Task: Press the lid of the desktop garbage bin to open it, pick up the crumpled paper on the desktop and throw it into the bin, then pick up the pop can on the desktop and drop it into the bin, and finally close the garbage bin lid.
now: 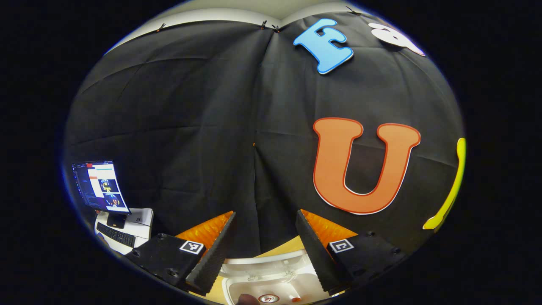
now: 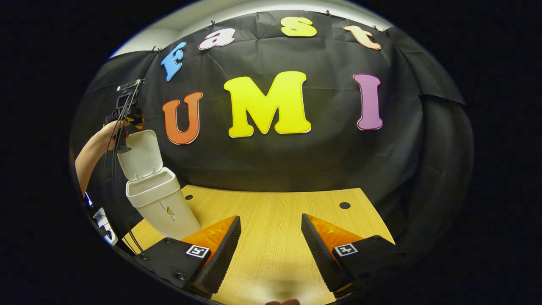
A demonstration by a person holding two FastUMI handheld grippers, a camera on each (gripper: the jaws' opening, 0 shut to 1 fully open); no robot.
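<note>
In the left gripper view, nearest the lens at the bottom of the frame, the left gripper (image 1: 264, 250) has its two wedge-shaped fingers spread apart with ribbed, foam-like inner faces, holding nothing. Between them, at the bottom centre, lies the open mouth of the white plastic garbage bin (image 1: 271, 275), seen from above; deep inside sits the round top of the pop can (image 1: 268, 298). At the lower left edge of that frame a monitor (image 1: 100, 186) stands above a dark keyboard (image 1: 115, 234) on a white surface. In the right gripper view the right gripper (image 2: 271, 250) likewise shows its fingers released and wide apart at the bottom, over the smooth, pale wood-grain table (image 2: 275, 212). At the left of this frame the bin (image 2: 159, 203), a tapered smooth-sided box, stands on the table's near-left corner with its rounded lid (image 2: 142, 154) hinged upright. Just above the lid a person's hand (image 2: 111, 133) grips the left gripper's dark handle. A small round hole (image 2: 344, 205) marks the table toward the right.
</note>
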